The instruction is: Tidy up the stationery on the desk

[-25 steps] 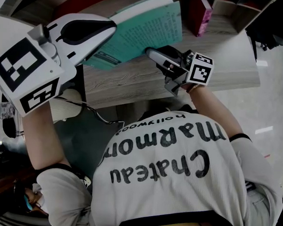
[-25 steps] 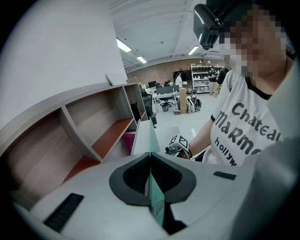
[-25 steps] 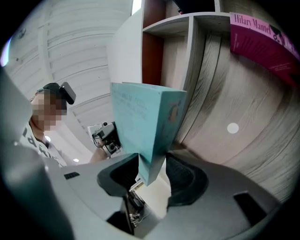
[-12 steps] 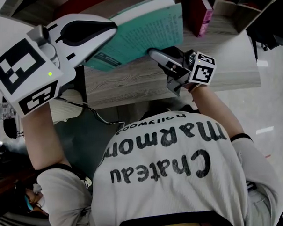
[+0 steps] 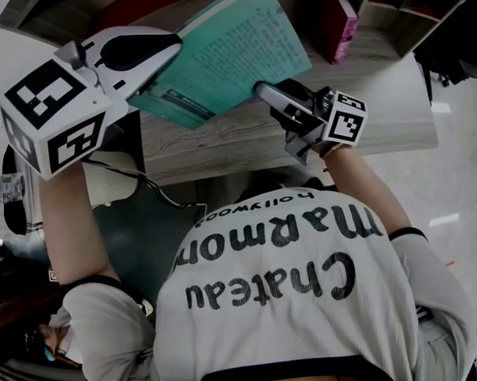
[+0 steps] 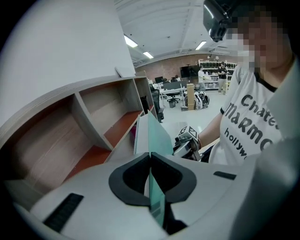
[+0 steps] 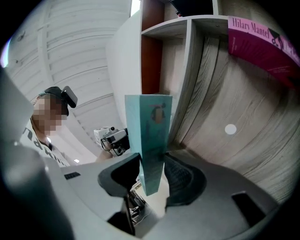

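Observation:
A thin teal book (image 5: 229, 55) hangs over the wooden desk (image 5: 225, 142), held at two ends. My left gripper (image 5: 175, 53) is shut on its left edge; in the left gripper view the teal cover (image 6: 157, 136) is pinched flat between the closed jaws of that gripper (image 6: 151, 159). My right gripper (image 5: 260, 90) has the book's lower right corner. In the right gripper view the book (image 7: 150, 131) stands edge-on and fills the gap in that gripper (image 7: 150, 173), whose jaws have just been closing on it.
A magenta book (image 5: 340, 28) leans in the wooden shelf unit (image 5: 404, 19) at the back of the desk, also in the right gripper view (image 7: 262, 42). Open shelf compartments (image 6: 93, 126) lie beyond the left gripper. The person's torso fills the lower head view.
The teal book has tipped, so its printed cover faces up more and its far corner has swung up and right. My left gripper has shifted right. The right gripper has stayed put.

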`<state>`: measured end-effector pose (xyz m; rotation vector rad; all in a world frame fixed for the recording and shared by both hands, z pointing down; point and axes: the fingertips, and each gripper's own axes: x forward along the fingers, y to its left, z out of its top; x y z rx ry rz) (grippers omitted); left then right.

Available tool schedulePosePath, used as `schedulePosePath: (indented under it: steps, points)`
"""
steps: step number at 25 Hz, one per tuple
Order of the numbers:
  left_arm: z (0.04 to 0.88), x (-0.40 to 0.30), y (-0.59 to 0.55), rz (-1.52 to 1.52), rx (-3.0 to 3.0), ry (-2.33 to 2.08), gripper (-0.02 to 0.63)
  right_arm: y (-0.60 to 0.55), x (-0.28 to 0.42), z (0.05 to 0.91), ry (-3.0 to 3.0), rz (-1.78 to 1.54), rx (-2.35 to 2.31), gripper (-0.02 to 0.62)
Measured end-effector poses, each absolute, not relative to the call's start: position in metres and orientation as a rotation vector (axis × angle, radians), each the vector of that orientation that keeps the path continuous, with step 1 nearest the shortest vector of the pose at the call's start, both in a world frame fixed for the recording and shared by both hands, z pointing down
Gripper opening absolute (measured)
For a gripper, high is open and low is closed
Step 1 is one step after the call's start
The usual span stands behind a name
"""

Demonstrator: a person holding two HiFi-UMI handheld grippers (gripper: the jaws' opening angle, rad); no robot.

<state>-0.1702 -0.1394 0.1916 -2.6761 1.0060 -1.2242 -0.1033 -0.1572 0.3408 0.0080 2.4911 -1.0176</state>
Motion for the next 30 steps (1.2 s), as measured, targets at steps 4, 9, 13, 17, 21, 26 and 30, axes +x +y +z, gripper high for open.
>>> schedulePosePath:
  steps: [4,9,13,17,21,26,30]
  points:
    - [0.207,-0.187,-0.148,-1.249,-2.674,1.087,0.025,-0.159,-0.102,0.347,2.505,-1.053,-0.013,0.171]
    - [0.228,-0.200,-0.156,-1.246,-2.710,1.117,0.026,-0.156,-0.104,0.359,2.572,-1.103,-0.028,0.170]
    - [0.246,-0.209,-0.157,-1.268,-2.734,1.151,0.028,-0.150,-0.106,0.369,2.655,-1.119,-0.022,0.169]
    - [0.259,-0.215,-0.159,-1.287,-2.753,1.172,0.028,-0.149,-0.105,0.375,2.679,-1.150,-0.029,0.167]
    - [0.260,-0.216,-0.164,-1.214,-2.785,1.207,0.031,-0.153,-0.104,0.375,2.643,-1.219,-0.030,0.161]
    - [0.254,-0.219,-0.174,-1.045,-2.793,1.267,0.032,-0.157,-0.106,0.372,2.589,-1.289,-0.036,0.161]
    - [0.254,-0.223,-0.180,-0.988,-2.742,1.338,0.032,-0.158,-0.108,0.374,2.569,-1.304,-0.071,0.161]
